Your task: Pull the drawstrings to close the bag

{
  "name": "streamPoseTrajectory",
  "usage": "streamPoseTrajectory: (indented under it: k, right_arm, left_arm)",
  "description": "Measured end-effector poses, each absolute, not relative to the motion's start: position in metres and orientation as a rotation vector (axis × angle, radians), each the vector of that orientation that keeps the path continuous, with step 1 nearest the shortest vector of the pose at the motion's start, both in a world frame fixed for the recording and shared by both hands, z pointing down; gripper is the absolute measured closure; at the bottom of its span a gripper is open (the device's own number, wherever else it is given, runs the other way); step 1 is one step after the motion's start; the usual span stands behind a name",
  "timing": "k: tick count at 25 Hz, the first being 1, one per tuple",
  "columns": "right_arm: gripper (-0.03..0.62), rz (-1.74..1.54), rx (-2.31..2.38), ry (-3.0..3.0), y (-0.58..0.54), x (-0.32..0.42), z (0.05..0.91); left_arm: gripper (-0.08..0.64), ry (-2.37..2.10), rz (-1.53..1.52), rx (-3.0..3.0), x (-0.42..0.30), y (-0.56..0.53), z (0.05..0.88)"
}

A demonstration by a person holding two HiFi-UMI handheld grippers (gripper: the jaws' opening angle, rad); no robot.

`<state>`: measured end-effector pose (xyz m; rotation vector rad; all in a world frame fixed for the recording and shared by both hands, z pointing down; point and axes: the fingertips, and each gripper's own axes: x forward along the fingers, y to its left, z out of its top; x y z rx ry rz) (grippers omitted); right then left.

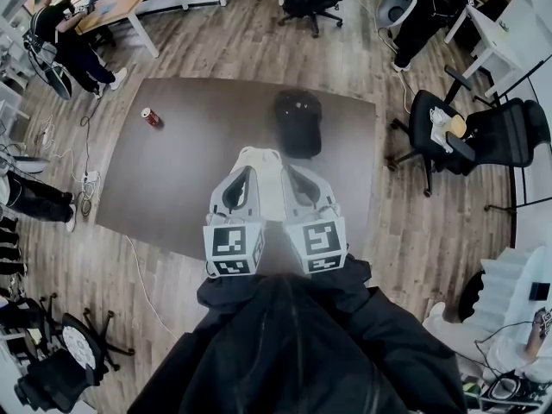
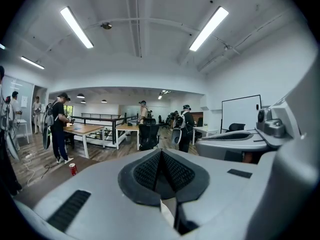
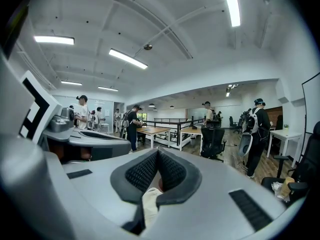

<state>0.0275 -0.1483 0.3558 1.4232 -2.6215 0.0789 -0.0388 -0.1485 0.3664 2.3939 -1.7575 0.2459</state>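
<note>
Hanging side by side near the person's chest, the left hand-held gripper point(image 2: 161, 166) and right hand-held gripper point(image 3: 158, 168) both have their jaws pressed together, holding no cord. This is probably a ready pose, since the black fabric drawstring bag point(image 1: 297, 123) lies well ahead on the brown floor mat point(image 1: 190, 171).

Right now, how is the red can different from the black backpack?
The red can is small and slim; the black backpack is much bigger and bulkier. The can is bright red with a pale top; the backpack is black all over. The can sits near the left edge of the brown surface; the backpack sits near its far edge. Both rest on that surface.
</note>
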Motion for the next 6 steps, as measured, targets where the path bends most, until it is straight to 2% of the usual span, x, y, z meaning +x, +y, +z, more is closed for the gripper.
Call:
streamPoseTrajectory:
  k: [6]
  right_arm:
    - [0.572,0.078,1.417,-2.622,-0.1455,0.0301,0.3554]
  left_arm:
    - [0.529,-1.759,0.251,2.395,-0.0363,-0.145,0.3653]
